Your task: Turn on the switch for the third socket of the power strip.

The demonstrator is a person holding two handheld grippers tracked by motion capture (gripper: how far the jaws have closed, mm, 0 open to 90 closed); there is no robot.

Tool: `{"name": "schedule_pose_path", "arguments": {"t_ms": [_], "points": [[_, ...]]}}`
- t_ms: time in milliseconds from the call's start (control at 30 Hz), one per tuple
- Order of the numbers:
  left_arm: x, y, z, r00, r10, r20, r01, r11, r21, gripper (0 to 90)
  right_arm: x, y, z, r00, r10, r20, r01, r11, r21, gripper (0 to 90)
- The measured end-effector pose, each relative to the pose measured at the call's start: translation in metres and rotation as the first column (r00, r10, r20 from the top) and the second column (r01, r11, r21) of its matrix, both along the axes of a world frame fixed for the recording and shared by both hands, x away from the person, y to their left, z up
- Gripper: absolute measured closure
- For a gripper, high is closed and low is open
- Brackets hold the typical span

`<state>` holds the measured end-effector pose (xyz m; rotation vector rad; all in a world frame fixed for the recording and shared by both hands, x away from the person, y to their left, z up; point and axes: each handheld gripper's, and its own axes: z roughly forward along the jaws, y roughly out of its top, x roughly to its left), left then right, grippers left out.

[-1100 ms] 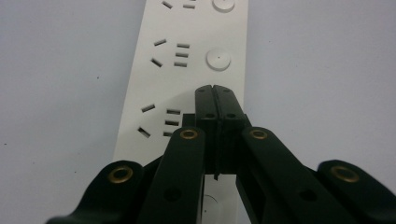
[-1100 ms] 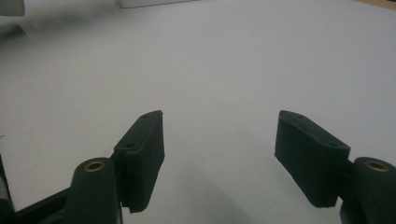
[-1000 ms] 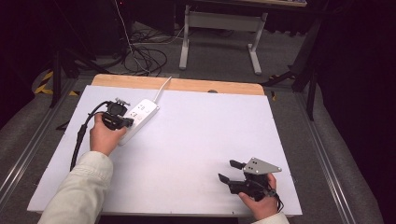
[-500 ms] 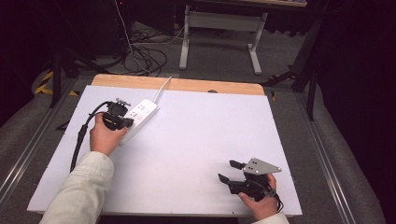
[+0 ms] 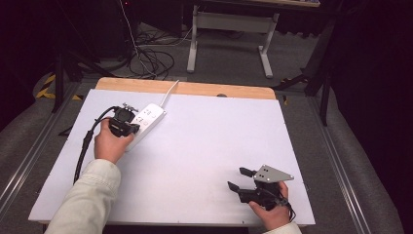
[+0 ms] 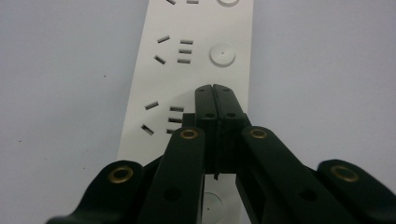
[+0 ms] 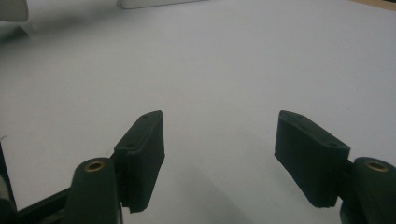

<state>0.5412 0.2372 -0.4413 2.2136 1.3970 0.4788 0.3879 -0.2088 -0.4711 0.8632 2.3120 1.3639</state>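
A white power strip [image 5: 146, 121] lies at the far left of the white table, its cord running off the back edge. My left gripper [image 5: 127, 117] hovers right over it, pointing down. In the left gripper view the strip [image 6: 196, 51] shows its socket slots and round buttons, and my left gripper [image 6: 213, 88] has its jaws pressed together with nothing between them, tips over the strip's face. My right gripper [image 5: 238, 178] rests near the front right of the table with its jaws wide apart. In the right gripper view my right gripper [image 7: 219, 130] is open over bare table.
The white table top [image 5: 214, 141] has a wooden strip [image 5: 195, 88] along its far edge. A black cable [image 5: 85, 141] trails from the left gripper toward the front left. Behind the table stand a metal frame [image 5: 229, 29] and loose cables [image 5: 146, 53] on the floor.
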Motion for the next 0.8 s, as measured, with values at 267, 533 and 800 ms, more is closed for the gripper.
{"name": "schedule_pose_path", "arguments": {"t_ms": [267, 533, 800], "points": [[-0.0001, -0.0019, -0.0002, 0.9998, 0.019, -0.004, -0.019, 0.9998, 0.006, 90.0, 0.0002, -0.0005, 0.0000, 1.0000, -0.004, -0.002, 0.004, 1.0000, 0.002, 33.9], [-0.0003, -0.0029, -0.0004, 0.9993, 0.037, -0.010, -0.037, 0.9993, 0.004, 90.0, 0.0007, -0.0009, -0.0003, 1.0000, -0.005, -0.005, 0.005, 1.0000, 0.005, 33.8], [0.0019, -0.0032, 0.0008, 0.9987, 0.045, -0.025, -0.045, 0.9988, 0.018, 90.0, 0.0007, -0.0020, -0.0003, 1.0000, -0.006, -0.003, 0.006, 0.9999, 0.009, 33.9]]}}
